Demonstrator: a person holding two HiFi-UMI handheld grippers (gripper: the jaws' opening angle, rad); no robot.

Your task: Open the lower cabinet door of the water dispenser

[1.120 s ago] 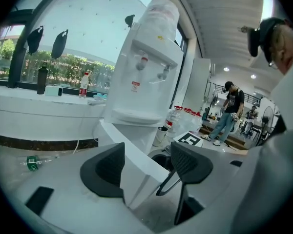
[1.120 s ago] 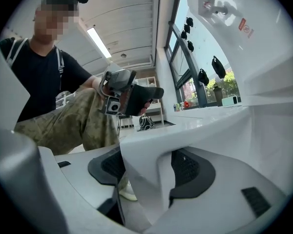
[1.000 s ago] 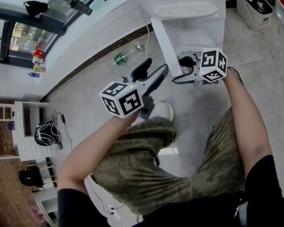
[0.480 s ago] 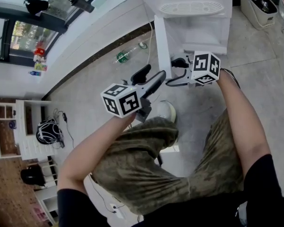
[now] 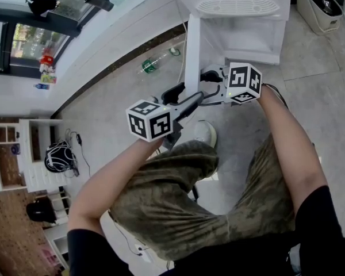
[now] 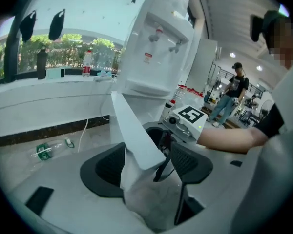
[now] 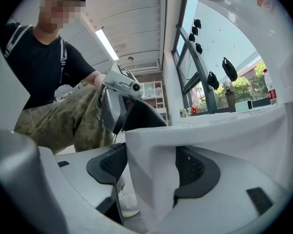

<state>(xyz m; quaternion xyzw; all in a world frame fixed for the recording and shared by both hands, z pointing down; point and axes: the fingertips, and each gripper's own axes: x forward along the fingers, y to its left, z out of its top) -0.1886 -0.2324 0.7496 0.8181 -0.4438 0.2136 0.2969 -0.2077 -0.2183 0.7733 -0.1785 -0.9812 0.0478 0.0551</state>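
The white water dispenser [image 5: 236,16] stands at the top of the head view. Its lower cabinet door [image 5: 191,45] is swung out to the left, leaving the cabinet open. My right gripper [image 5: 206,76] points level at the door's free edge. In the right gripper view that edge [image 7: 151,165] fills the gap between the jaws, and they stand at their widest, not squeezing it. My left gripper [image 5: 187,99] points down just below. Its jaws are wide apart around the door's corner [image 6: 134,130], with gaps on both sides.
A green bottle [image 5: 148,66] and a white cord [image 5: 181,36] lie on the floor left of the dispenser. A grey bin [image 5: 319,4] stands at the right. The holder's knees and a white shoe [image 5: 206,132] are under the grippers. Another person [image 6: 230,94] stands far off.
The door has swung further out to the left. My right gripper moved left along with its edge. My left gripper came lower and closer, up to the door's corner.
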